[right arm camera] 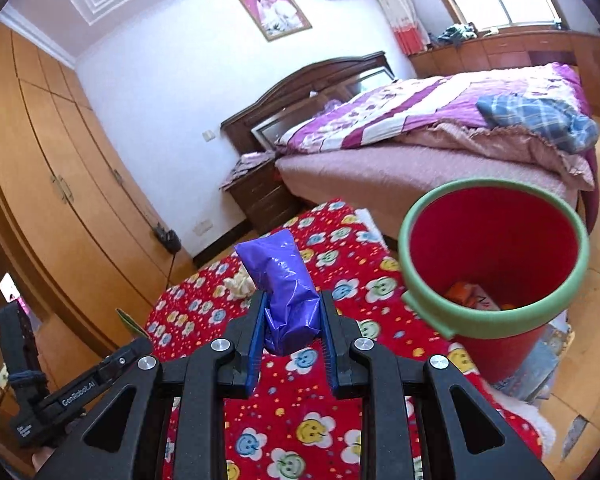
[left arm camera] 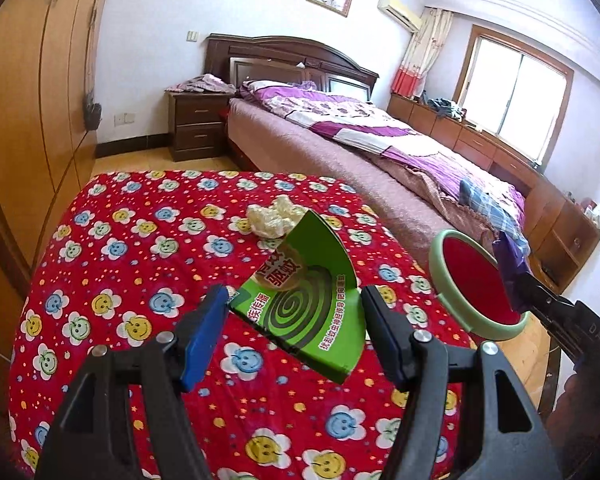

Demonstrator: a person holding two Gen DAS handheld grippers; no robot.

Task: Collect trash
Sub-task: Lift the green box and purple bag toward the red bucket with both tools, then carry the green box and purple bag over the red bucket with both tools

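Observation:
My left gripper (left arm camera: 296, 300) is shut on a green mosquito-coil box (left arm camera: 308, 304), held tilted above the red flowered table cover (left arm camera: 140, 280). A crumpled white tissue (left arm camera: 274, 218) lies on the cover beyond the box; it also shows in the right wrist view (right arm camera: 240, 282). My right gripper (right arm camera: 292, 312) is shut on a crumpled purple plastic wrapper (right arm camera: 284, 284), held above the cover left of the bin. The red bin with a green rim (right arm camera: 496, 256) stands at the table's right edge with some trash inside. In the left wrist view the bin (left arm camera: 476, 280) and the purple wrapper (left arm camera: 510, 264) show at right.
A bed (left arm camera: 380, 140) with purple bedding stands beyond the table. A wooden wardrobe (left arm camera: 40, 100) runs along the left wall. A dark nightstand (left arm camera: 198, 124) sits by the headboard. Low cabinets (left arm camera: 480, 140) line the window wall.

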